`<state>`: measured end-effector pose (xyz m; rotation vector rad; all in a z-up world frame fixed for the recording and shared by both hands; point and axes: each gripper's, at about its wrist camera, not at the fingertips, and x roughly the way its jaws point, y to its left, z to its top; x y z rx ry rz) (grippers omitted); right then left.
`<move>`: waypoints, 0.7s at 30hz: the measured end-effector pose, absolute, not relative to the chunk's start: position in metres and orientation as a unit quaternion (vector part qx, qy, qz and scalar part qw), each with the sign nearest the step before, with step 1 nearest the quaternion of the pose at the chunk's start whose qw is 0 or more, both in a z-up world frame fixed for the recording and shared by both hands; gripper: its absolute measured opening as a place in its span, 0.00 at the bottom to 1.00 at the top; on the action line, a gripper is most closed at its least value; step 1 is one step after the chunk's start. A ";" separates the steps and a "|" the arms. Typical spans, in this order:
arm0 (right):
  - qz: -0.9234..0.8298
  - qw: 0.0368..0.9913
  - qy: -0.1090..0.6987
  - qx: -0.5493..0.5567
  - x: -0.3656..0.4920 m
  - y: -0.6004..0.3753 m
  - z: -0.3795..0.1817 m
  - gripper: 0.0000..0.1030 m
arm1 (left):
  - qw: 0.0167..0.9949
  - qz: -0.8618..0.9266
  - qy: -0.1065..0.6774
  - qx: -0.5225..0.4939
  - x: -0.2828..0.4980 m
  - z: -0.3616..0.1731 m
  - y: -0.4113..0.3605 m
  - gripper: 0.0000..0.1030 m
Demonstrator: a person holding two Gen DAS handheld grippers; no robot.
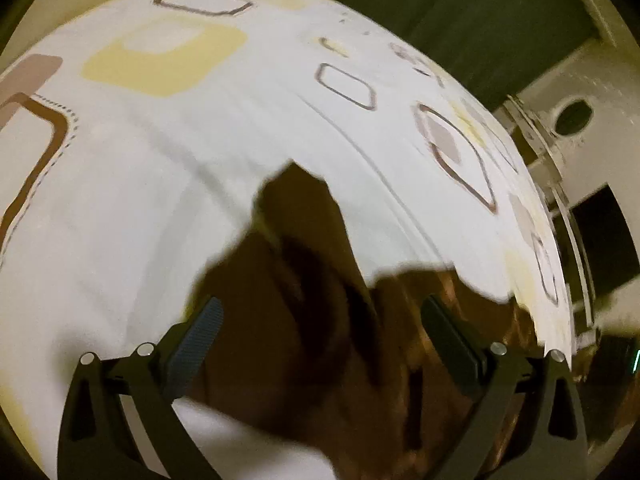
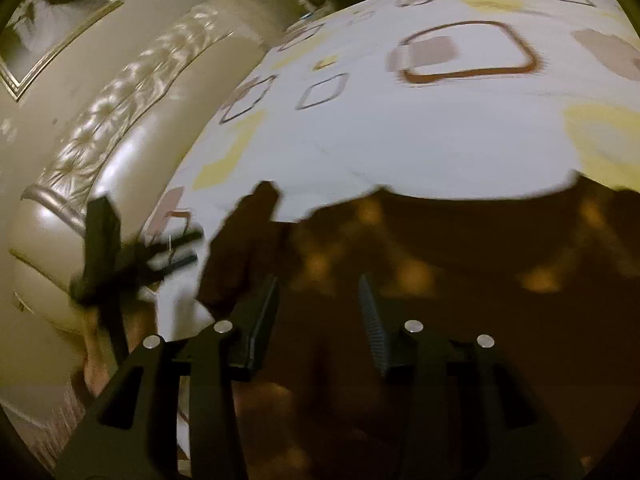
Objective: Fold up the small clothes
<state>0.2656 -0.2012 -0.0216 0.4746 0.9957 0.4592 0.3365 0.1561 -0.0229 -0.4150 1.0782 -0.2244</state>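
Observation:
A dark brown garment [image 1: 320, 320] with lighter orange-brown spots lies on a white bedsheet [image 1: 160, 160] printed with brown and yellow squares. In the left wrist view my left gripper [image 1: 322, 328] is open, its fingers wide apart just above the garment's near part. In the right wrist view the same garment [image 2: 460, 280] fills the lower half, blurred. My right gripper [image 2: 320, 308] is open over it with nothing between the pads. The left gripper [image 2: 160, 256] shows there at the garment's left edge, blurred.
A padded cream headboard [image 2: 100, 128] curves along the left of the bed, with a framed picture [image 2: 44, 20] on the wall above. In the left wrist view the bed's edge [image 1: 552, 240] drops off at the right beside pale furniture [image 1: 580, 128].

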 end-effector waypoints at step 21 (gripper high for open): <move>0.141 0.834 0.454 0.279 0.195 -0.300 -0.066 0.41 | 0.750 -0.110 0.564 -0.328 0.400 -0.069 0.184 0.49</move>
